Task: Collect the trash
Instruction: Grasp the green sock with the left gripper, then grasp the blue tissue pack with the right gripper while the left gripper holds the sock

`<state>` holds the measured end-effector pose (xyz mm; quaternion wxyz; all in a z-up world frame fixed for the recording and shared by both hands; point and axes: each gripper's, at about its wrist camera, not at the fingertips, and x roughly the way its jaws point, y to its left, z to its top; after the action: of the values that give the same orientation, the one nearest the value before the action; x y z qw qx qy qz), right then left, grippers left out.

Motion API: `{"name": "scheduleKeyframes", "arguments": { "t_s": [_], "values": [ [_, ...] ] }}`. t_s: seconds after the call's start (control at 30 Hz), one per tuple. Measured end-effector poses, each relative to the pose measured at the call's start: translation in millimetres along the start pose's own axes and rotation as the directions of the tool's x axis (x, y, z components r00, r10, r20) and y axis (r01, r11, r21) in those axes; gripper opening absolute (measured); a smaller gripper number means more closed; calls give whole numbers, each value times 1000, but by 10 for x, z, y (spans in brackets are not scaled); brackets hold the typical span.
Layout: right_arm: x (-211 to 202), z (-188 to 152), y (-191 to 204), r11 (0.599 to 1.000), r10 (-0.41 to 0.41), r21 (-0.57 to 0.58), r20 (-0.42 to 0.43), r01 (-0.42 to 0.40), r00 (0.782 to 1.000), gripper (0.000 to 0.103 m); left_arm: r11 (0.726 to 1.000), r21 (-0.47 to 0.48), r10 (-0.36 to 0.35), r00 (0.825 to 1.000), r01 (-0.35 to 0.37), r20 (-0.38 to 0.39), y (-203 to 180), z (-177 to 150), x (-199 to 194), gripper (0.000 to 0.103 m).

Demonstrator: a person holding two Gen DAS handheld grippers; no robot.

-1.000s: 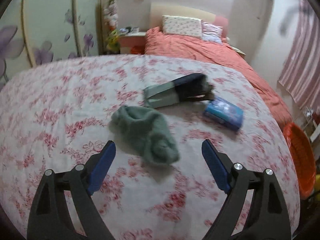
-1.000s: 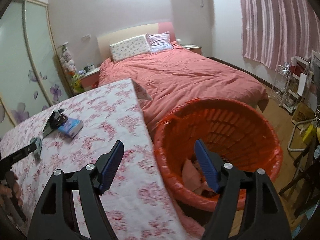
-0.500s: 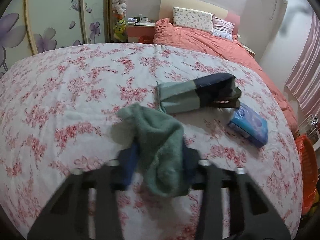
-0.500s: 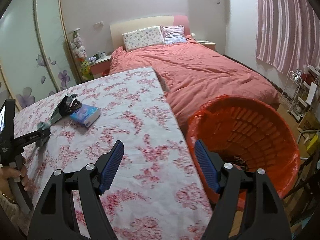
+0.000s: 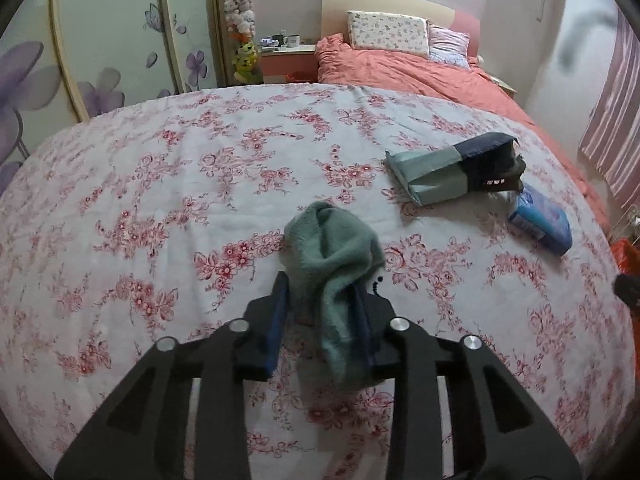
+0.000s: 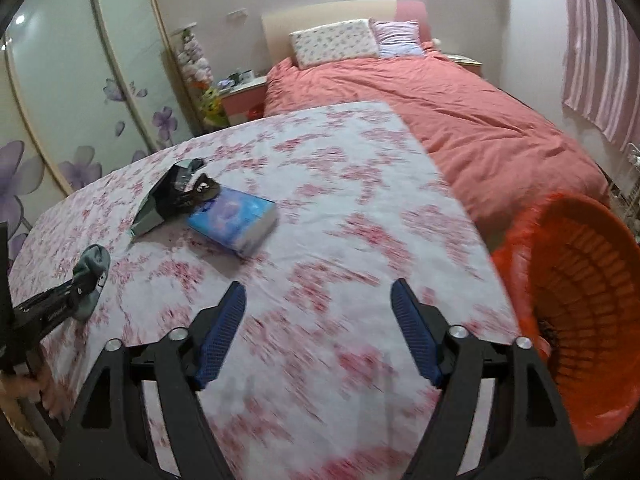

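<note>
A fuzzy green sock (image 5: 332, 240) lies on the flowered tablecloth (image 5: 160, 200), and my left gripper (image 5: 320, 286) has its blue pads pressed on the sock's near end. Its jaws are opening slightly, with the sock still between them. From the right wrist view, the same sock (image 6: 94, 260) shows at the far left in the left gripper (image 6: 76, 284). My right gripper (image 6: 318, 286) hovers over bare cloth; its jaws are opening with nothing between them. Beyond it lie a blue tissue pack (image 6: 236, 220) and a grey-and-navy pouch (image 6: 168, 196).
An orange basket (image 6: 580, 300) stands on the floor off the table's right edge. A bed with a coral cover (image 6: 460, 120) lies behind the table. The pouch (image 5: 452, 172) and tissue pack (image 5: 540, 224) sit to the right of the sock. A wardrobe lines the left wall.
My left gripper moved forward over the sock and closed on it. My right gripper swung left from above the basket to over the table, and its jaws widened.
</note>
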<state>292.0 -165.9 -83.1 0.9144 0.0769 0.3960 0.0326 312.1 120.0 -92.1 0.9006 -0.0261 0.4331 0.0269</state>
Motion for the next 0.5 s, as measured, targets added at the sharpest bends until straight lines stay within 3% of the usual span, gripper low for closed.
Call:
{"name": "scheduleKeyframes", "arguments": {
  "t_s": [0.23, 0.5],
  "values": [
    [342, 122, 446, 990, -37, -138, -7, 36, 999, 89, 1000, -6, -8, 1000, 8, -2, 18, -1, 3, 35],
    [629, 414, 694, 971, -52, -234, 1, 51, 999, 92, 1000, -11, -11, 1000, 11, -2, 19, -4, 0, 35]
  ]
}}
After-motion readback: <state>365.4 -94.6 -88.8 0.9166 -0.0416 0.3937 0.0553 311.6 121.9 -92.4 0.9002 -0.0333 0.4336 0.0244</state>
